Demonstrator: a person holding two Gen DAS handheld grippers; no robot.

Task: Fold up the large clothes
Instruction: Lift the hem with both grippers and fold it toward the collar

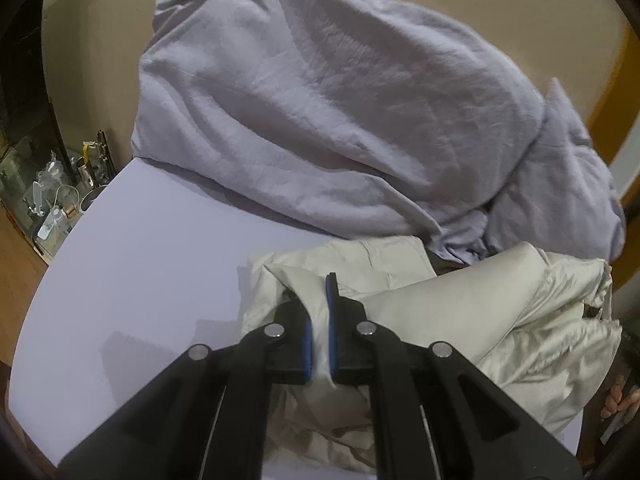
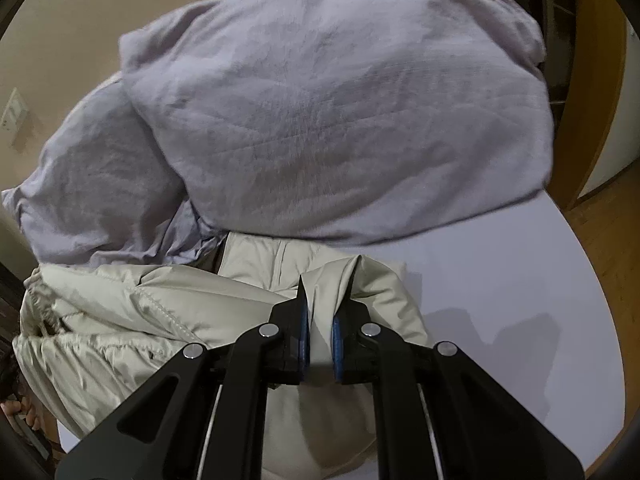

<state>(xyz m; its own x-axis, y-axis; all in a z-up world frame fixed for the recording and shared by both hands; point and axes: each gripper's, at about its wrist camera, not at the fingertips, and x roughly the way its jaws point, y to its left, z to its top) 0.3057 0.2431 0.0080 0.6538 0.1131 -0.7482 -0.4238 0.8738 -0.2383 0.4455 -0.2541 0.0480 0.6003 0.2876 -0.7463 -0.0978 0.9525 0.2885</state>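
Observation:
A cream padded jacket [image 1: 460, 312] lies bunched at the near side of the pale lilac bed surface [image 1: 140, 280]. My left gripper [image 1: 318, 300] is shut on a fold of its fabric at its left end. In the right wrist view the same jacket [image 2: 132, 320] spreads to the left, and my right gripper [image 2: 326, 292] is shut on a fold at its right end. Both grippers hold the fabric pinched between the blue pads.
A large lilac quilt [image 1: 340, 112] is heaped behind the jacket, touching it; it also fills the right wrist view [image 2: 320, 112]. Clutter of bottles and jars [image 1: 56, 192] stands beyond the left edge. A wooden door frame [image 2: 592, 100] and wood floor lie to the right.

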